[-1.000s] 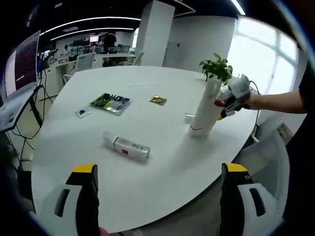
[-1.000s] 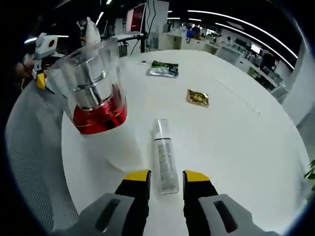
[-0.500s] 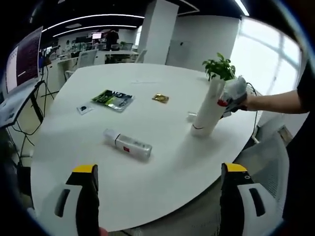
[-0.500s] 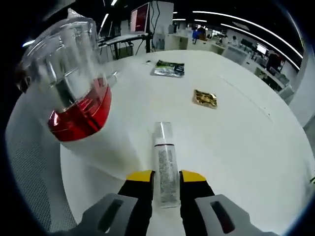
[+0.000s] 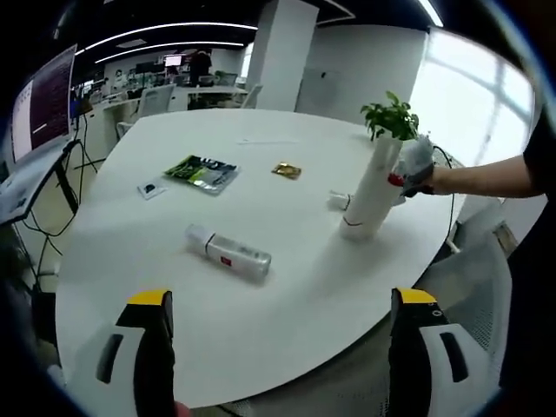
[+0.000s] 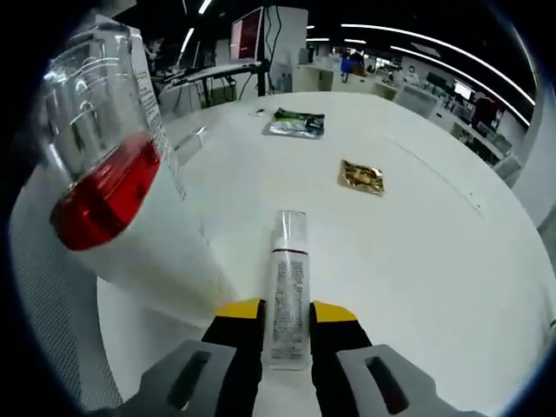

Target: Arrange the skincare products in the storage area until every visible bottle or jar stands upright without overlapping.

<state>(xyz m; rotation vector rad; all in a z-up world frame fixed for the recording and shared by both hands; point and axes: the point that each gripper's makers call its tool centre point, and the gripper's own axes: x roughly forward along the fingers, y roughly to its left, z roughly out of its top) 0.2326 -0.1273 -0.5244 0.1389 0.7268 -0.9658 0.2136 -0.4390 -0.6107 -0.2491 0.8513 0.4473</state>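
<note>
Right gripper (image 6: 276, 314) clamps a clear cylindrical bottle (image 6: 286, 287); left gripper (image 5: 282, 304) gapes wide.

Right gripper (image 6: 276, 314) low over white table (image 6: 434, 243), yellow-tipped jaws close either side of clear lying bottle (image 6: 285, 287), cap pointing away. Contact hard to judge. Tall white bottle with red band and clear cap (image 6: 117, 182) looms at left. Gold sachet (image 6: 361, 176) beyond. Green packet (image 6: 295, 122) further back.
</note>
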